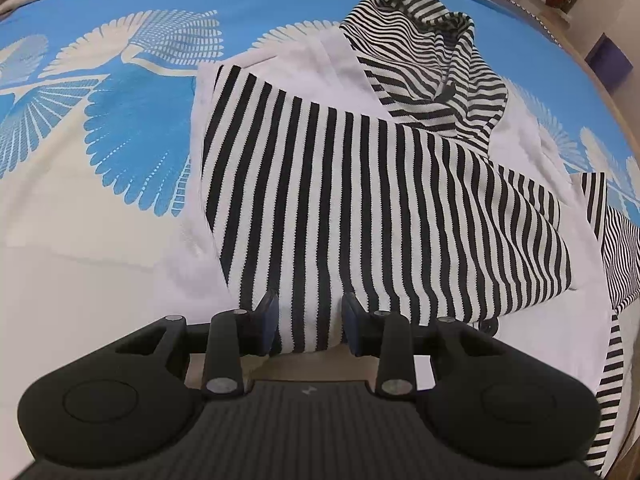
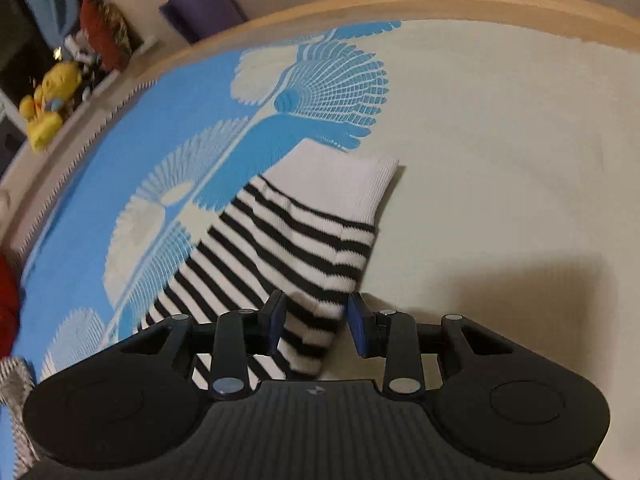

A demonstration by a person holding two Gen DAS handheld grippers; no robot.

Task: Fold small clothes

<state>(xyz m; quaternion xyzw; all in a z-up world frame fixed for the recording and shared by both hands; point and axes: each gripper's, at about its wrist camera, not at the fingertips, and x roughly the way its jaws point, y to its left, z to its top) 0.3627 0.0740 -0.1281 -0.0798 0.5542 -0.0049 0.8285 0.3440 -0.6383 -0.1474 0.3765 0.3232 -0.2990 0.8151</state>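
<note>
Purple box [image 2: 202, 6] — yellow toy [image 2: 48, 104] nearby

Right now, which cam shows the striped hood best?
The left wrist view. The hood lies in full sight at the top of the striped garment, crumpled, well beyond the left gripper. The right wrist view shows none of it, only a striped sleeve with a white cuff ahead of the right gripper.

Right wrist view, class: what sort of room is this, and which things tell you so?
Probably a bedroom: a blue and white bedspread in a wooden bed frame, a yellow soft toy on a shelf, and striped clothing laid out for folding.
</note>
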